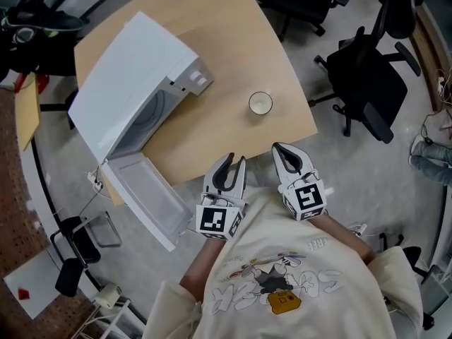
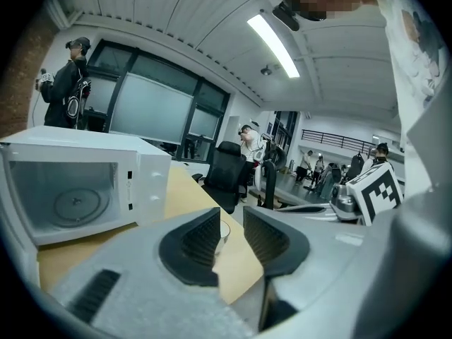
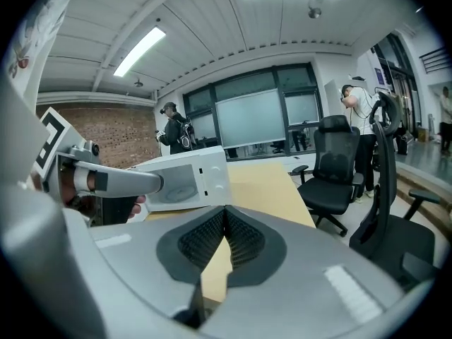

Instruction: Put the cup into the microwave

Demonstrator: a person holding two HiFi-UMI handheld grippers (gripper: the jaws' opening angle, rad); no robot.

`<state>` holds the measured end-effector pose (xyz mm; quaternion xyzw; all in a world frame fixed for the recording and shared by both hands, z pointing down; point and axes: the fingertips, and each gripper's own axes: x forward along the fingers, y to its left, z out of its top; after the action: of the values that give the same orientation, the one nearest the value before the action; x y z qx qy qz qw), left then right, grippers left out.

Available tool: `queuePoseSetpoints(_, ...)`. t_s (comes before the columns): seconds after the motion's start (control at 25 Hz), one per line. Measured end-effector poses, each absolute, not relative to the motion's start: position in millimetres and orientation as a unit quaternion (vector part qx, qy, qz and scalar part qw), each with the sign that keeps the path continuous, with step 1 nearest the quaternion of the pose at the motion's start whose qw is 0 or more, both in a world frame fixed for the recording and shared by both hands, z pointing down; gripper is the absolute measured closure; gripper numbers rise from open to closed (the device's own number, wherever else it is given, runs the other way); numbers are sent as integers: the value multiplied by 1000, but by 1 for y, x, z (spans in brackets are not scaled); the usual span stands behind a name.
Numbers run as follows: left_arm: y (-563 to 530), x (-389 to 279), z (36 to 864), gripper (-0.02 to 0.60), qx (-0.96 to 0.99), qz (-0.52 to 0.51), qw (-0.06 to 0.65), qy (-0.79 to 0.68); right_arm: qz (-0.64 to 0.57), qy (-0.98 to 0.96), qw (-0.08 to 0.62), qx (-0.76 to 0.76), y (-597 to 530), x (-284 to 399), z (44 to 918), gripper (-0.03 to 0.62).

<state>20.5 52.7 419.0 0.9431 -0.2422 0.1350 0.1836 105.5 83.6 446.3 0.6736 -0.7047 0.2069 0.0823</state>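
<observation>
In the head view, the left gripper (image 1: 236, 159) and right gripper (image 1: 279, 148) are held side by side at the table (image 1: 212, 20) edge, pointing to twelve o'clock. The cup (image 1: 260, 103) stands just ahead, with the open microwave (image 1: 134, 76) at ten. In the left gripper view, the jaws are slightly parted and nothing is gripped. In the right gripper view, the jaws are closed and empty.

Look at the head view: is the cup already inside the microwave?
No, the cup stands on the table, apart from the microwave, whose door hangs open.
</observation>
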Motion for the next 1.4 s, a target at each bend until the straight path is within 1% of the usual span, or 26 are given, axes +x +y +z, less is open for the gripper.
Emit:
queuePoseSetpoints(0.12,40,33,429,433,948,151,173,-222,208,-696,86,682,75,120,451,588)
queuePoseSetpoints(0.16,38,38,433,401,950,161,166,-211,209,-693,86,684,74,121,451,588)
queuePoseSetpoints(0.28,34,52,450,268,955,187,140,-182,203,-695,89,684,70,117,447,588)
queuePoseSetpoints(0.32,30,57,459,215,956,191,134,-178,197,-697,91,683,68,117,446,588)
queuePoseSetpoints(0.4,24,66,476,161,957,196,127,-174,180,-704,96,680,66,118,446,588)
queuePoseSetpoints(0.52,19,79,505,133,957,216,101,-163,167,-707,101,680,69,120,445,588)
queuePoseSetpoints(0.6,14,90,523,126,957,227,87,-160,166,-703,101,684,70,127,444,588)
queuePoseSetpoints(0.8,-3,113,549,92,957,224,80,-164,172,-690,109,694,75,144,448,588)
queuePoseSetpoints(1.0,-21,135,569,89,960,213,79,-165,192,-684,118,694,85,150,458,588)
queuePoseSetpoints(1.2,-25,157,605,89,961,214,95,-150,204,-685,128,687,94,144,463,588)
queuePoseSetpoints(1.4,-31,177,616,89,965,203,73,-148,214,-672,129,697,104,148,465,588)
